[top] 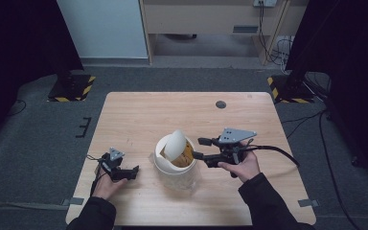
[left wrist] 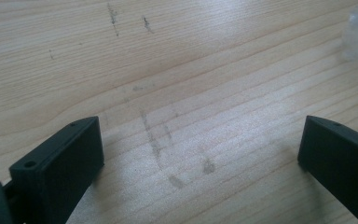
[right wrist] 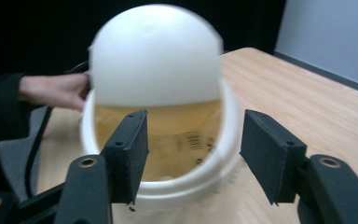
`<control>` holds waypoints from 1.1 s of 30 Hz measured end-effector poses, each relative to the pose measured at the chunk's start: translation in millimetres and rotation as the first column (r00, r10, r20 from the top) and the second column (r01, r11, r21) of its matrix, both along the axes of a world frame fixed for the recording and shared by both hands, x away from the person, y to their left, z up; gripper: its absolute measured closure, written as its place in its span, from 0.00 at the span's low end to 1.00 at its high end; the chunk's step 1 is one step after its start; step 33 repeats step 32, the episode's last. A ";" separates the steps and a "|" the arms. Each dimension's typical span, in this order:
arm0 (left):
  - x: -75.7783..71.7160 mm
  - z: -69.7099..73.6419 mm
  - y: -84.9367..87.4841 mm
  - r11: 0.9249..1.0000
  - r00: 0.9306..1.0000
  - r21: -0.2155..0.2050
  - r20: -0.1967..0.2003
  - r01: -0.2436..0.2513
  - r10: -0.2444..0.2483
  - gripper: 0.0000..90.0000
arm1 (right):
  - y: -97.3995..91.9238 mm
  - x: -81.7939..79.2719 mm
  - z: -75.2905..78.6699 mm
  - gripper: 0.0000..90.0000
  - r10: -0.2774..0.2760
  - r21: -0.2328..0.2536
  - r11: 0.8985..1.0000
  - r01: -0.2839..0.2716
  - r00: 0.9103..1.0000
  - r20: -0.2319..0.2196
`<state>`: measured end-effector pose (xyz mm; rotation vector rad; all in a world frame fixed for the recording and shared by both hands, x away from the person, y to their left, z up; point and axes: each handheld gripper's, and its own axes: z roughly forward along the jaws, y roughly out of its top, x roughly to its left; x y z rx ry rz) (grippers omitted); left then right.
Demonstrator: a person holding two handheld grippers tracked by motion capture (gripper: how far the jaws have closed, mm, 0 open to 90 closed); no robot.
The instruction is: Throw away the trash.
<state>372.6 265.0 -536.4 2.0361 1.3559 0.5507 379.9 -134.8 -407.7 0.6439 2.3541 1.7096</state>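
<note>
A white tub (top: 174, 163) stands on the wooden desk (top: 139, 115), a little toward six o'clock from the desk's middle, with a white lid (top: 175, 145) tilted up inside its mouth, leaning toward twelve o'clock. The tub's inner wall looks yellowish with dark print on it; the lower part of the tub seems clear plastic. In the right gripper view the lid (right wrist: 156, 56) is a blurred white dome rising above the rim of the tub (right wrist: 186, 186), and a hand (right wrist: 58, 91) in a dark sleeve shows beyond the tub at nine o'clock. The right gripper (top: 200, 148) sits at three o'clock of the tub, its fingers (right wrist: 130, 149) spread apart and empty, pointing at the tub and just short of its rim. The left gripper (top: 133, 172) rests low on the desk at nine o'clock of the tub, a little apart from it, held by the left hand (top: 106, 186). Its fingers (left wrist: 63, 161) stand wide apart over bare wood with faint grey scuff marks (left wrist: 158, 149), gripping nothing. A small dark round hole (top: 221, 104) lies in the desk near the far edge at one o'clock.
</note>
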 end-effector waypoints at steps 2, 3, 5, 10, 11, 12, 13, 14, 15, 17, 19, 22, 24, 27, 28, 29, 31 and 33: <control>0.0 0.0 0.0 1.000 1.000 0.000 0.000 0.000 0.000 0.00 | -10.5 5.6 -2.0 0.41 -0.057 -0.013 0.998 0.057 0.998 0.009; 0.0 0.0 0.0 1.000 1.000 0.000 0.000 0.000 0.000 0.00 | -13.8 7.4 -3.1 0.40 -0.079 -0.018 0.997 0.080 0.997 0.011; 0.0 0.0 0.0 1.000 1.000 0.000 0.000 0.000 0.000 0.00 | -20.2 11.4 -6.2 0.36 -0.113 -0.022 0.993 0.113 0.994 0.006; 0.0 0.0 0.0 1.000 1.000 0.000 0.000 0.000 0.000 0.00 | -36.4 22.1 -20.1 0.31 -0.196 -0.046 0.980 0.195 0.981 -0.011; 0.0 0.0 0.0 1.000 1.000 0.000 0.000 0.000 0.000 0.00 | -36.4 22.1 -20.1 0.31 -0.196 -0.046 0.980 0.195 0.981 -0.011; 0.0 0.0 0.0 1.000 1.000 0.000 0.000 0.000 0.000 0.00 | -39.9 24.2 -23.4 0.30 -0.209 -0.060 0.976 0.208 0.978 -0.015; 0.0 0.0 0.0 1.000 1.000 0.000 0.000 0.000 0.000 0.00 | -43.1 26.1 -27.0 0.30 -0.225 -0.066 0.973 0.223 0.974 -0.019; 0.0 0.0 0.0 1.000 1.000 0.000 0.000 0.000 0.000 0.00 | -46.0 27.9 -30.5 0.29 -0.238 -0.078 0.969 0.236 0.971 -0.021; 0.0 0.0 0.0 1.000 1.000 0.000 0.000 0.000 0.000 0.00 | -48.6 29.7 -34.3 0.27 -0.251 -0.087 0.965 0.248 0.968 -0.027; 0.0 0.0 0.0 1.000 1.000 0.000 0.000 0.000 0.000 0.00 | -54.7 33.2 -41.6 0.27 -0.269 -0.114 0.958 0.263 0.962 -0.037; 0.0 0.0 0.0 1.000 1.000 0.000 0.000 0.000 0.000 0.00 | -60.2 36.2 -49.3 0.25 -0.296 -0.136 0.948 0.287 0.954 -0.054; 0.0 0.0 0.0 1.000 1.000 0.000 0.000 0.000 0.000 0.00 | -68.1 40.5 -60.4 0.22 -0.334 -0.178 0.931 0.318 0.940 -0.069; 0.0 0.0 0.0 1.000 1.000 0.000 0.000 0.000 0.000 0.00 | -73.6 42.9 -67.2 0.22 -0.356 -0.201 0.920 0.336 0.932 -0.074; 0.0 0.0 0.0 1.000 1.000 0.000 0.000 0.000 0.000 0.00 | -86.0 47.1 -79.3 0.21 -0.415 -0.245 0.889 0.386 0.906 -0.080; 0.0 0.0 0.0 1.000 1.000 0.000 0.000 0.000 0.000 0.00 | -89.7 48.5 -82.3 0.20 -0.429 -0.256 0.881 0.397 0.900 -0.082; 0.0 0.0 0.0 1.000 1.000 0.000 0.000 0.000 0.000 0.00 | -89.7 48.5 -82.3 0.20 -0.429 -0.256 0.881 0.397 0.900 -0.082; 0.0 0.0 0.0 1.000 1.000 0.000 0.000 0.000 0.000 0.00 | -96.8 50.8 -87.1 0.20 -0.458 -0.280 0.863 0.420 0.885 -0.086; 0.0 0.0 0.0 1.000 1.000 0.000 0.000 0.000 0.000 0.00 | -100.2 51.5 -88.9 0.19 -0.470 -0.289 0.856 0.429 0.878 -0.087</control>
